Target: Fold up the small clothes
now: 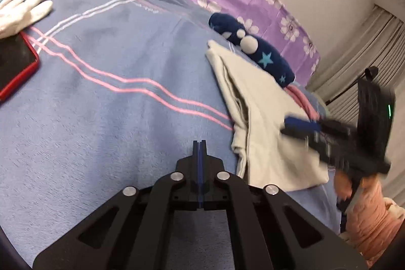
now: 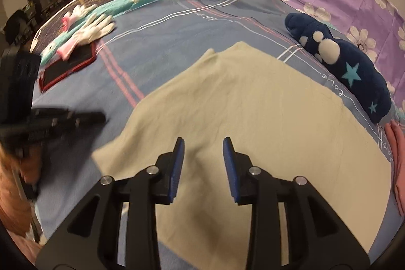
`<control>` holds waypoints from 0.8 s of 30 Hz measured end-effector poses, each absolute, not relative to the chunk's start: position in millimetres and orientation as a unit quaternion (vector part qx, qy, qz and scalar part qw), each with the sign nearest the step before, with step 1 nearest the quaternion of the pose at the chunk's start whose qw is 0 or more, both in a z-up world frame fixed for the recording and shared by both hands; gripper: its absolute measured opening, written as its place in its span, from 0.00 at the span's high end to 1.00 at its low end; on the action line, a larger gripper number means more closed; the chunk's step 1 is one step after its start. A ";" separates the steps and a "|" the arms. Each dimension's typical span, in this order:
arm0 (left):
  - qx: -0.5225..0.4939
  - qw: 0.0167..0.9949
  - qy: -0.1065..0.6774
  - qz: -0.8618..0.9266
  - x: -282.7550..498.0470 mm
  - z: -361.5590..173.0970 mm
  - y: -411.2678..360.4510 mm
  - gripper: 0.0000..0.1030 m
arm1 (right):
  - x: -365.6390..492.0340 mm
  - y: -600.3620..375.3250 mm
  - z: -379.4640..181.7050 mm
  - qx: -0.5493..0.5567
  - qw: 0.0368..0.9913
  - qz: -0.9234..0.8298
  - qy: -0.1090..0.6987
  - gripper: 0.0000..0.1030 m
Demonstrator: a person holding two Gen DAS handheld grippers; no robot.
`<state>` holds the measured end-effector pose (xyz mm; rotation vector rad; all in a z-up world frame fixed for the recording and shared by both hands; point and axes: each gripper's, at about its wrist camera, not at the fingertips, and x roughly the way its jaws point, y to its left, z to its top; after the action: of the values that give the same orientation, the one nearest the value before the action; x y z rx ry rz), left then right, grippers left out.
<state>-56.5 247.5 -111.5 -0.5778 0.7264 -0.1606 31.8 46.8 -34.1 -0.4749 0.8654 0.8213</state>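
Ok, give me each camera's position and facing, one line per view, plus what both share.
Left wrist: on the left gripper, jaws shut and empty, looking down over the blue bedspread; right gripper blurred at right.
Right wrist: on the right gripper, jaws open above the cream garment; a sleeve at left.
Shared: garment, navy star plush, white glove, red-cased phone.

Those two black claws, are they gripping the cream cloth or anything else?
Nothing is held. The left gripper is shut with nothing between its fingers, over the blue bedspread. The right gripper hangs open above the cream cloth.
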 end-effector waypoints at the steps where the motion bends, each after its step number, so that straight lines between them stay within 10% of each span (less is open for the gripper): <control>1: -0.279 0.893 0.345 -0.082 -56.5 -108.3 247.4 0.95 | 19.7 47.7 -35.7 -0.235 0.796 0.394 0.394 0.63; 17: -0.279 0.895 0.345 -0.048 -62.2 -104.5 253.4 0.66 | -13.1 86.8 -58.2 -0.179 0.706 0.535 0.429 0.58; 24: -0.229 0.897 0.369 -0.080 -25.4 -88.2 230.2 0.48 | -40.6 52.9 -52.0 -0.297 0.797 0.413 0.326 0.52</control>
<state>-25.4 230.2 -88.2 -0.4753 0.7646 -0.1650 -40.6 52.9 -52.0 -0.6382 0.7004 0.8865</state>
